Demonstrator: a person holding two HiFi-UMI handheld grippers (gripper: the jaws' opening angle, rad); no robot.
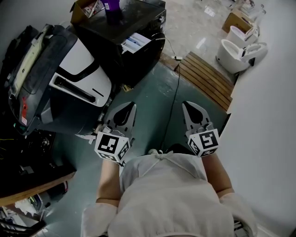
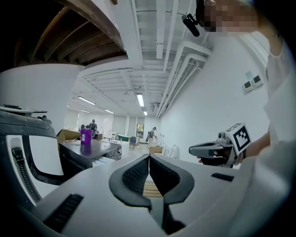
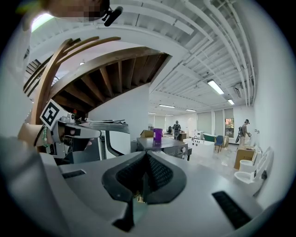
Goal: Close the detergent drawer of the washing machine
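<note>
Detergent drawer (image 1: 136,42) belongs to the dark boxy washing machine (image 1: 143,18), which stands at the far end of the green floor (image 1: 152,102) in the head view with a purple cup (image 1: 111,7) on top. The drawer looks to be the pale white-blue piece sticking out of the machine's front. It is small and glary, so how far out it stands is hard to tell. It lies ahead and to the left of both tools, well apart from each. Its long axis seems to run out from the machine front roughly toward the person, so the closing push would likely go straight back along it. Left hand-held gripper (image 1: 132,105) is nearer, with jaws together and nothing between them (image 2: 149,157). Right hand-held gripper (image 1: 185,104) is level with it and also closed and empty (image 3: 145,155). Both are held low, close to the person's body. The machine's lower front is cut off in the gripper views.
</note>
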